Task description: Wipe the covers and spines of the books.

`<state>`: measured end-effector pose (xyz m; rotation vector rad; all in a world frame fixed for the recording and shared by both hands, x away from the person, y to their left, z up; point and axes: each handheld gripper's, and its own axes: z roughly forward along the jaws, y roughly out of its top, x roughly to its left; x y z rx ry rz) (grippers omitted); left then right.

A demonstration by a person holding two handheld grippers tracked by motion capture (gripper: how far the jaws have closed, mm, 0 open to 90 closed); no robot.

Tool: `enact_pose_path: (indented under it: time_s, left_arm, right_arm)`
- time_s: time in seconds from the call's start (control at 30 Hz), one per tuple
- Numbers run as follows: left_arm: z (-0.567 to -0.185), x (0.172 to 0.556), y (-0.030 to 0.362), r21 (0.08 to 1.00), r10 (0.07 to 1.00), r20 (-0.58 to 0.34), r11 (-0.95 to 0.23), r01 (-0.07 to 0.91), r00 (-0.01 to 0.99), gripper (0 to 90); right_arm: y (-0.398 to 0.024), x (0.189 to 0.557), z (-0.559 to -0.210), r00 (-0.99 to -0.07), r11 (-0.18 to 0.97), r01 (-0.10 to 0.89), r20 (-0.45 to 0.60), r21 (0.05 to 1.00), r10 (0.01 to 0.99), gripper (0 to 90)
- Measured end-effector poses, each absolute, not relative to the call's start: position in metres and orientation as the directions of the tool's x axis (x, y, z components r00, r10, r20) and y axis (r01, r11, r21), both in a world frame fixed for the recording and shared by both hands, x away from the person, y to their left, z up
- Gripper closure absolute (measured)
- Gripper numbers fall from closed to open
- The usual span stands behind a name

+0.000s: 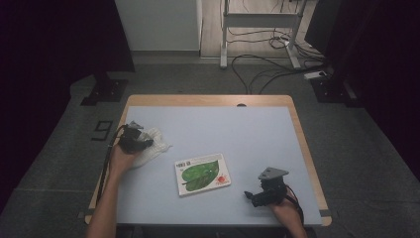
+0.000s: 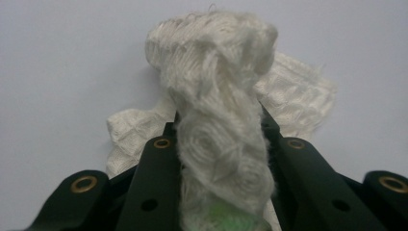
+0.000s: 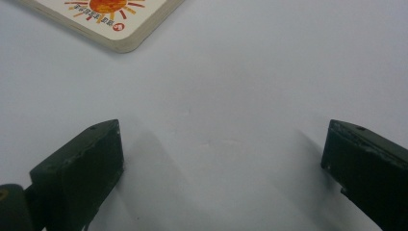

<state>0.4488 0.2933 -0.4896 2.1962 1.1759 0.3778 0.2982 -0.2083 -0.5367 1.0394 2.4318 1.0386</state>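
overhead view looks down; gripper views skim close over table (image 1: 257, 139).

My left gripper (image 1: 134, 138) sits on the white cloth (image 1: 152, 145), left of the book (image 1: 202, 173) and beyond it; my right gripper (image 1: 262, 194) rests to the book's right.

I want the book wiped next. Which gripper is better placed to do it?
Probably the left gripper: it is shut on the white cloth, beside the book. The right gripper is open over bare table.
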Motion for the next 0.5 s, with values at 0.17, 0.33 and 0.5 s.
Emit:
enact_pose_path:
  time_s: [0.17, 0.33, 0.5]
  left_arm:
    - [-0.477, 0.442, 0.296, 0.644, 0.813, -0.041, -0.423, 0.638, 0.58, 71.7]
    - [-0.46, 0.432, 0.297, 0.679, 0.807, -0.052, -0.403, 0.613, 0.589, 71.7]
    - [-0.448, 0.421, 0.295, 0.698, 0.796, -0.044, -0.408, 0.589, 0.603, 71.6]
  right_arm:
    - [-0.208, 0.298, -0.537, -0.693, 0.477, 0.504, 0.008, 0.72, 0.72, 0.4]
    - [-0.208, 0.298, -0.537, -0.693, 0.477, 0.504, 0.008, 0.72, 0.721, 0.4]
    - [-0.208, 0.298, -0.537, -0.693, 0.477, 0.504, 0.008, 0.72, 0.721, 0.4]
